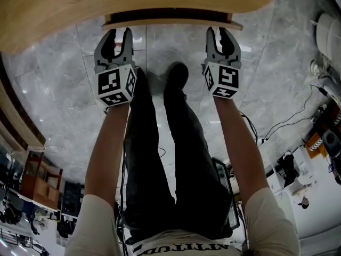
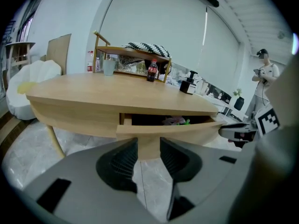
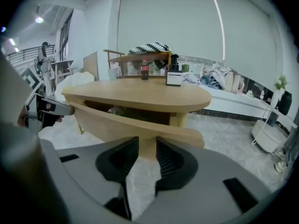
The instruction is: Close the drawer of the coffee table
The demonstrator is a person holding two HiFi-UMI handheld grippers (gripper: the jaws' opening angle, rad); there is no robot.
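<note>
The light wooden coffee table [image 1: 64, 9] fills the top of the head view. Its drawer [image 1: 168, 20] stands pulled out a little, its curved front [image 2: 168, 127] facing me. Small pink and green things [image 2: 176, 121] lie inside. My left gripper [image 1: 118, 39] is open just short of the front's left part, nothing between its fingers. My right gripper [image 1: 222, 36] is open just short of the right part, also empty. In the left gripper view the left gripper [image 2: 148, 146] points at the drawer front. In the right gripper view the right gripper [image 3: 147, 146] faces the front [image 3: 140, 122].
On the tabletop [image 2: 117, 92] stand a wooden rack [image 2: 133, 55], a cola bottle [image 2: 152, 70], a cup [image 2: 108, 67] and a dark pump bottle [image 2: 189, 84]. A white beanbag [image 2: 28, 85] sits left of the table. My legs [image 1: 170, 143] stand on grey marble floor; cables [image 1: 298, 113] lie right.
</note>
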